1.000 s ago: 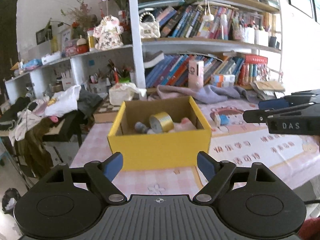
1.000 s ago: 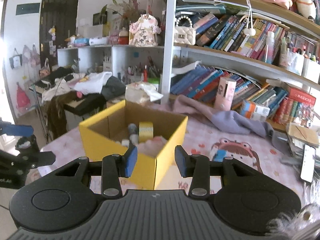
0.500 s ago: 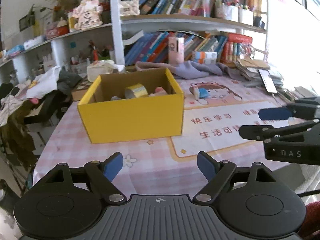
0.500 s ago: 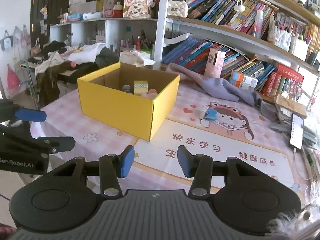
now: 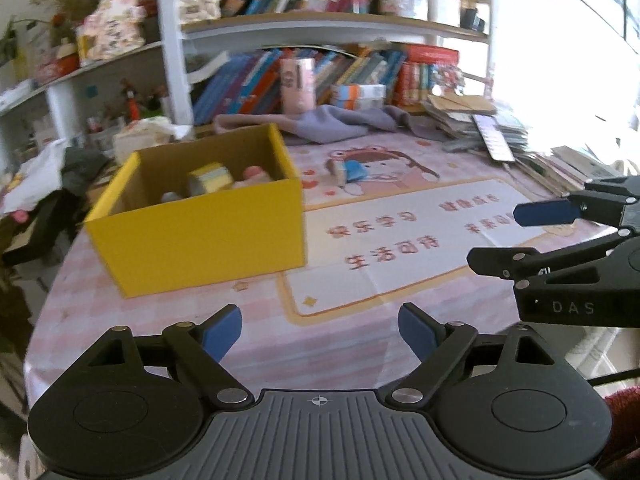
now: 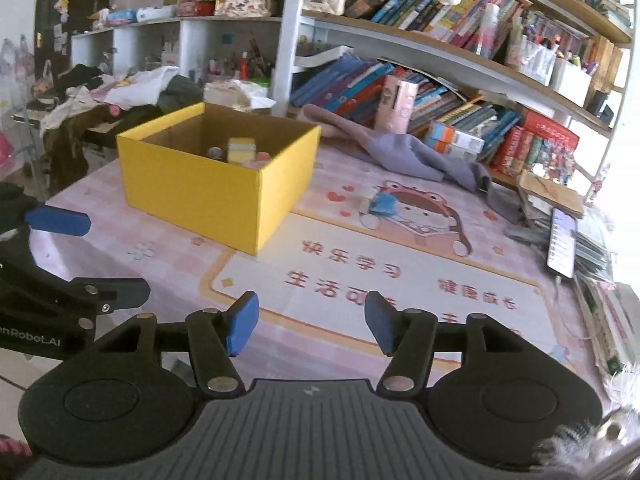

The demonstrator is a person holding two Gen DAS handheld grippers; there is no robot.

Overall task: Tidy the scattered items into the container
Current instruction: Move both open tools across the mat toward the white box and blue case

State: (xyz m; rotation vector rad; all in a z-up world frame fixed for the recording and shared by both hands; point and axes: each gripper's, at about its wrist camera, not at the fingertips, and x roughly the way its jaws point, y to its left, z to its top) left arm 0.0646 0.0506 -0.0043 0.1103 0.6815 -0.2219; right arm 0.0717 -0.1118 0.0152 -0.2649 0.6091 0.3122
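A yellow cardboard box stands on the pink table, also in the right wrist view. Inside lie a gold tape roll, a pink item and a grey item. A small blue item lies on the cartoon mat behind and right of the box; it also shows in the right wrist view. My left gripper is open and empty, low near the table's front edge. My right gripper is open and empty over the mat's front.
A grey cloth lies at the back under the bookshelf. A phone rests on stacked papers at the right edge. A cluttered side table with clothes stands to the left. The printed mat covers the table's right half.
Both grippers have pulled back from the box and risen, so the box looks smaller and farther. The right gripper's jaws have opened wider. The left jaws stay open.
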